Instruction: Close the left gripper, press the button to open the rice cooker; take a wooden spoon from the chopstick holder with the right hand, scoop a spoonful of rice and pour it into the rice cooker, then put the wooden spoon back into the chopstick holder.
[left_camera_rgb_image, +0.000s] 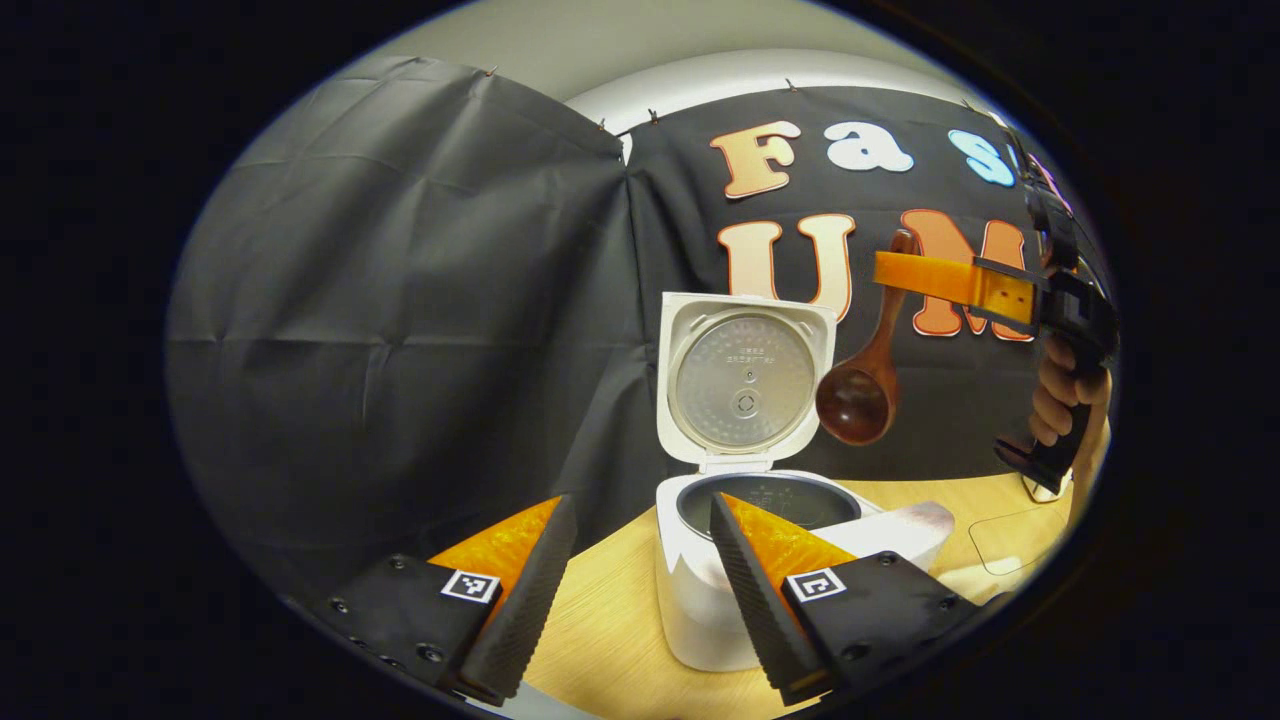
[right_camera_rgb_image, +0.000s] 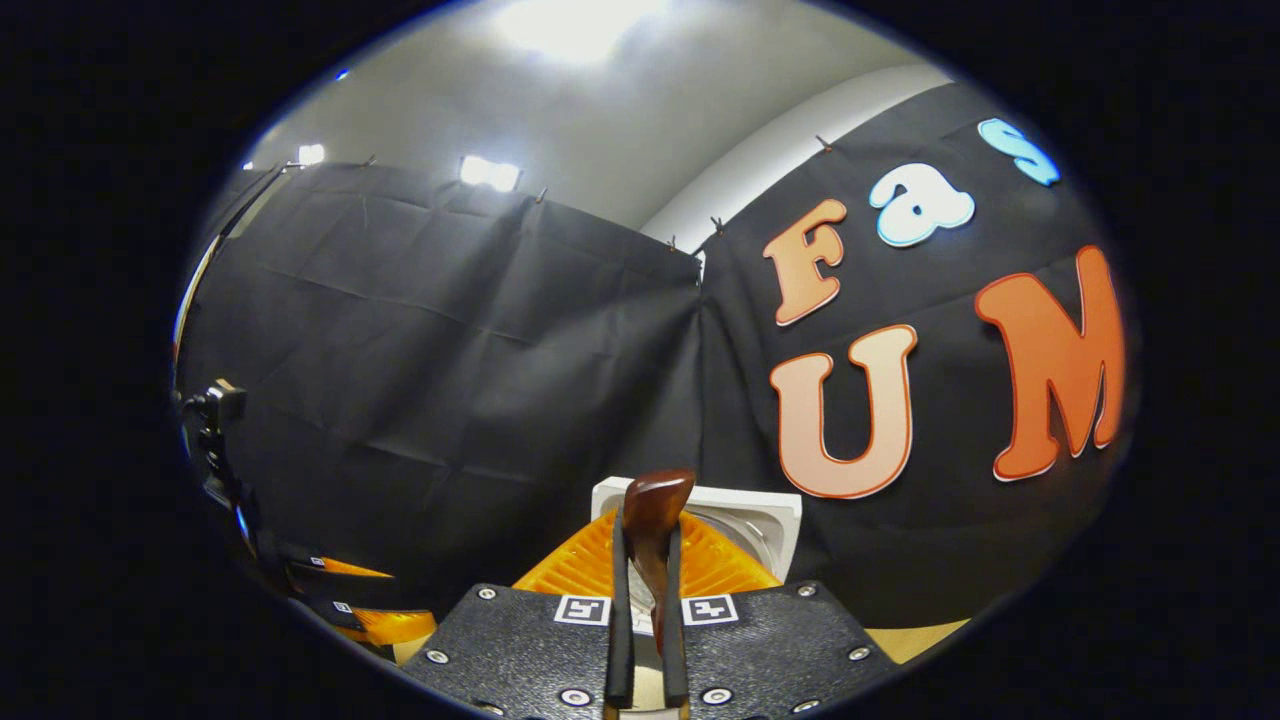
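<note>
The white rice cooker (left_camera_rgb_image: 700, 600) stands on the wooden table with its lid (left_camera_rgb_image: 745, 380) raised upright and the dark inner pot (left_camera_rgb_image: 790, 497) exposed. My left gripper (left_camera_rgb_image: 642, 502) is open in front of the cooker, its right finger overlapping the pot's rim. The wooden spoon (left_camera_rgb_image: 858, 400) hangs bowl down, above and right of the pot, and I see no rice in it. My right gripper (left_camera_rgb_image: 888, 266) is shut on the spoon's handle, held by a hand (left_camera_rgb_image: 1065, 395). In the right gripper view, the right gripper (right_camera_rgb_image: 648, 535) clamps the spoon handle (right_camera_rgb_image: 658, 495), with the lid's top (right_camera_rgb_image: 770, 520) behind it.
A pale, rounded object (left_camera_rgb_image: 905, 532) lies against the cooker's right side. Bare wooden table (left_camera_rgb_image: 1000, 505) extends to the right behind it. Black cloth walls close off the back and left. The left gripper (right_camera_rgb_image: 340, 608) appears low at the left of the right gripper view.
</note>
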